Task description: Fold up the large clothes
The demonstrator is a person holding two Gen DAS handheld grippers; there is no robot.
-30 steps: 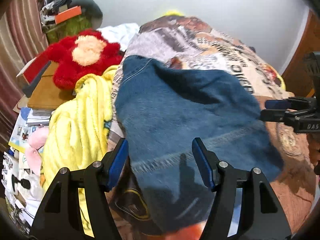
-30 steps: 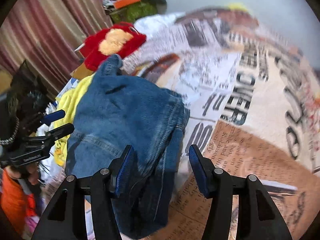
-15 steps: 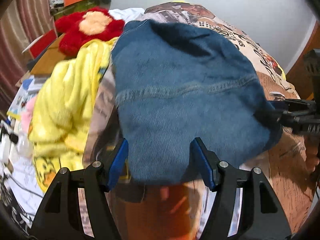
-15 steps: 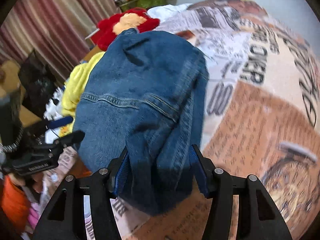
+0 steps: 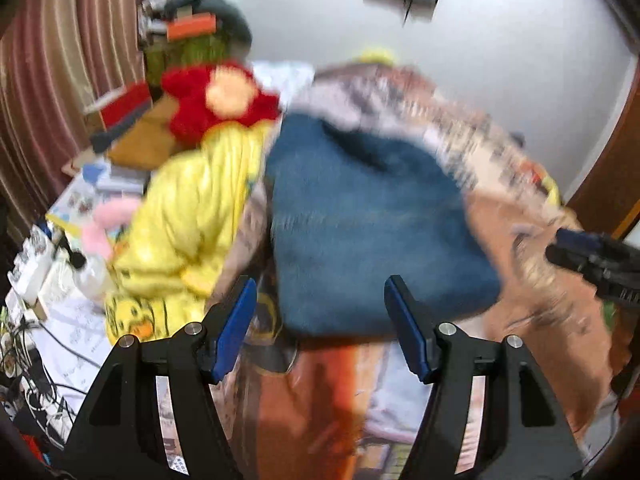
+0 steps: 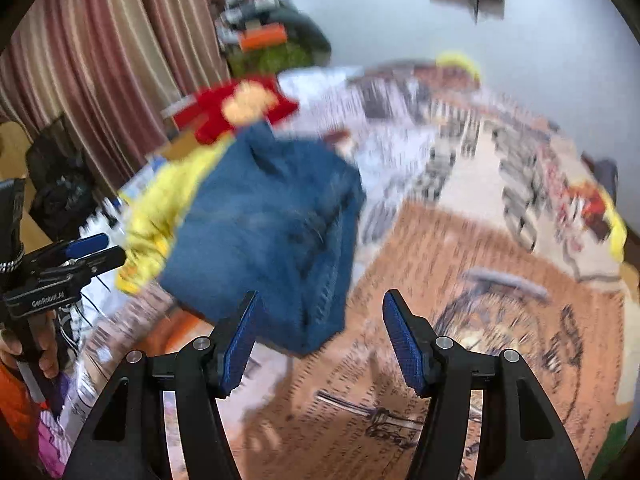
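The folded denim garment (image 5: 372,232) was left lying on the printed bedspread (image 6: 500,280) beside the yellow blanket (image 5: 188,216), with the left gripper (image 5: 320,320) held spread and empty, and the right gripper (image 6: 320,336), its jaws just opened, likewise clear of it, presumably because the fold had been released.

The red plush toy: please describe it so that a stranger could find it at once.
Start from the big bed with the newspaper-print cover. At its far left corner, past the folded blue denim and the yellow blanket, lies the red plush toy. It alone is bright red and fluffy, with a pale peach centre.
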